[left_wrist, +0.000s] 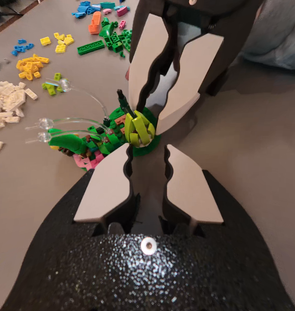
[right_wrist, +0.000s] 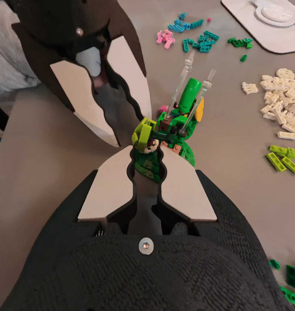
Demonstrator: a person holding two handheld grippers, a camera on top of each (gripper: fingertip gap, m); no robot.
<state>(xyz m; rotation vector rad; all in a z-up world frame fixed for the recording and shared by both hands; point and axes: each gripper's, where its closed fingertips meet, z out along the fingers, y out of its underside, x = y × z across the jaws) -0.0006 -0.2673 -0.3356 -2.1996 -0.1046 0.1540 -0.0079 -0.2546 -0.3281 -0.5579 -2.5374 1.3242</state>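
A small brick model stands on a round green plate (left_wrist: 141,152) (right_wrist: 187,156) on the grey table. A lime-green bud (left_wrist: 140,129) (right_wrist: 143,134) with a white underside sits on a dark green stem (right_wrist: 162,135) that leans out from the model. My right gripper (right_wrist: 146,148) (left_wrist: 146,121) is open, with the bud's underside right at its fingertips. My left gripper (left_wrist: 147,147) (right_wrist: 131,131) is open and empty, its tips just short of the bud. The two grippers face each other across the bud. Clear curved rods (left_wrist: 76,120) (right_wrist: 178,89) rise from the model.
Loose bricks lie in piles: white (left_wrist: 7,101) (right_wrist: 285,104), yellow (left_wrist: 32,65), green (left_wrist: 109,40), blue (left_wrist: 86,10), teal (right_wrist: 202,42), pink (right_wrist: 165,38), lime plates (right_wrist: 283,159). A white board (right_wrist: 269,21) lies far right. Grey cloth (left_wrist: 278,33) lies behind the right gripper. Only a small space, under 4 cm, lies between the two pairs of fingers.
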